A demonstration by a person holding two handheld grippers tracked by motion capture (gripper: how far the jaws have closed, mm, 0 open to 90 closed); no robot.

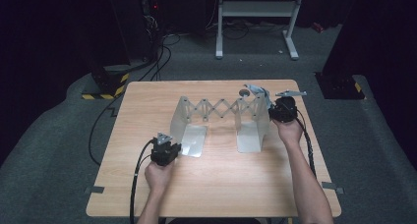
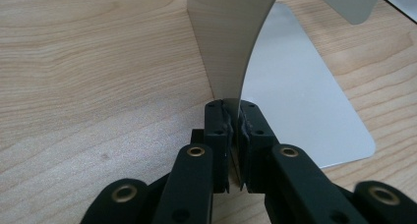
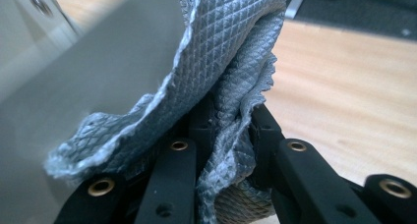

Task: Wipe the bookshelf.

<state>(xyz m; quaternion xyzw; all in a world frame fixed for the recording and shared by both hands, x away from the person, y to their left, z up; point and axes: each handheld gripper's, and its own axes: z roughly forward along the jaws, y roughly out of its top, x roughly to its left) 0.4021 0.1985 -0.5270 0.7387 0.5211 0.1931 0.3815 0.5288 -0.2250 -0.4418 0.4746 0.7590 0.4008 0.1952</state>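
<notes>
Metal expanding bookend rack [image 1: 221,121] stands mid-counter [image 1: 147,194], upright. Left gripper [image 2: 233,130] is clamped on the edge of its left end plate. Right gripper [image 3: 231,135] pinches a grey waffle-weave cloth [image 3: 231,47], pressed against the rack's right end plate.

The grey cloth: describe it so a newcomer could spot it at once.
On the wooden table stands a metal expanding bookend rack. At its far right plate, the right gripper pinches the grey cloth, the one soft, diamond-textured thing among smooth metal.
</notes>
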